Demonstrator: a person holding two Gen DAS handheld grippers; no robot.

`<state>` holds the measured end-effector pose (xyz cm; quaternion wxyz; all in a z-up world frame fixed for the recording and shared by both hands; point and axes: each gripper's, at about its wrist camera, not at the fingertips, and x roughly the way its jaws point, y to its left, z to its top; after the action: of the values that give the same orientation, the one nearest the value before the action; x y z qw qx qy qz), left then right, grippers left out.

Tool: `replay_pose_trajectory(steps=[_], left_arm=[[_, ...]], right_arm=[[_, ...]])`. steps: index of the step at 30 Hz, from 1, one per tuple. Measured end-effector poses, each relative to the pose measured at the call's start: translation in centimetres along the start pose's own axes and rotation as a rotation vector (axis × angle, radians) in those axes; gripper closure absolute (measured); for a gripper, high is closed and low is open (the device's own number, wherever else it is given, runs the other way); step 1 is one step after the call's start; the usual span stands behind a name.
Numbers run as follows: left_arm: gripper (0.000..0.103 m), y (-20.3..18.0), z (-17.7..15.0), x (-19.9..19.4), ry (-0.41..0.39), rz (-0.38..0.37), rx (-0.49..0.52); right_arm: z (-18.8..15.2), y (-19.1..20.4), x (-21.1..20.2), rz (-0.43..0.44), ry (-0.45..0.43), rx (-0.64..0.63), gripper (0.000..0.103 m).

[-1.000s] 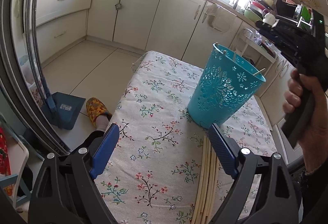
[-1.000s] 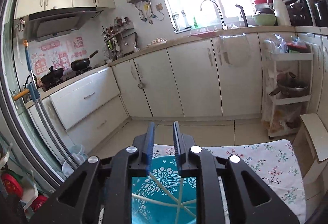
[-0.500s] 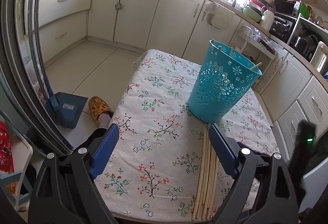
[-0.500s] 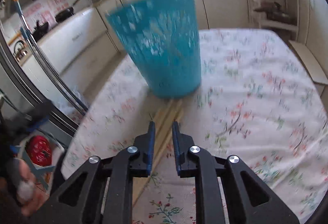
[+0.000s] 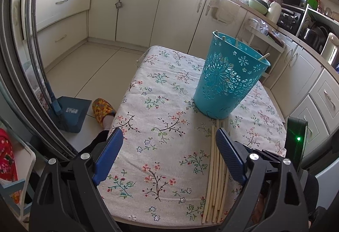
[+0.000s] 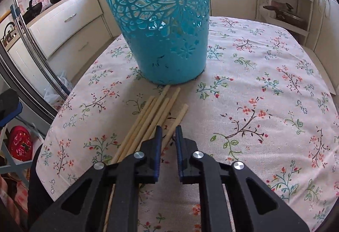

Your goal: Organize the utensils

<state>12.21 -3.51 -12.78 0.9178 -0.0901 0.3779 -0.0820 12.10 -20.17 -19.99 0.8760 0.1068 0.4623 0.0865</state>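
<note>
Table under a floral tablecloth (image 5: 161,126): work surface, bearing all task items. Teal perforated plastic basket (image 6: 163,26): upright toward the far middle of the cloth, several chopsticks already standing inside with tips above the rim; the receptacle, by judgement. Loose wooden chopsticks (image 6: 152,115): a bundle lying flat and roughly parallel on the cloth, far ends reaching the basket's base, near ends at the table edge. Left gripper (image 5: 167,147): jaws spread wide, holding nothing, poised over the near edge with its right finger above the bundle. Right gripper (image 6: 168,134): jaws nearly together with a narrow gap, empty, tips low over the bundle's right side. Step in hand, by judgement: picking 1 chopstick. Advice: widen the jaws slightly, straddle the outermost stick alone, pinch near mid-length for balance, lift clear of its neighbours, tip it upright, lower into the basket without nudging the light container.
</note>
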Motion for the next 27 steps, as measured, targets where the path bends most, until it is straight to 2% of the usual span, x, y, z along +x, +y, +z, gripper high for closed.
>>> replay_pose_trajectory(steps=[12,15,18,22,27], left_arm=[[0.018,-1.0,-0.2,0.2,0.006,0.028,0.058],[0.017,-1.2,-0.5,1.0,0.040,0.029,0.078],[0.016,-1.9,-0.9,2.8,0.111,0.022,0.116],[0.016,-3.3,-1.8,5.6,0.191,0.027,0.172],[0.016,-5.2,-2.0,7.4,0.209,0.039,0.240]], right_arm=[[-0.6,-1.3,-1.1,-0.030,0.021,-0.056,0.091],[-0.8,-2.2,-1.4,-0.049,0.027,-0.073,0.091],[-0.8,-3.6,-1.8,-0.064,0.024,-0.061,0.091],[-1.4,-5.0,-2.1,-0.027,-0.013,-0.015,0.091],[-1.6,-5.5,-2.3,0.007,-0.043,0.010,0.089]])
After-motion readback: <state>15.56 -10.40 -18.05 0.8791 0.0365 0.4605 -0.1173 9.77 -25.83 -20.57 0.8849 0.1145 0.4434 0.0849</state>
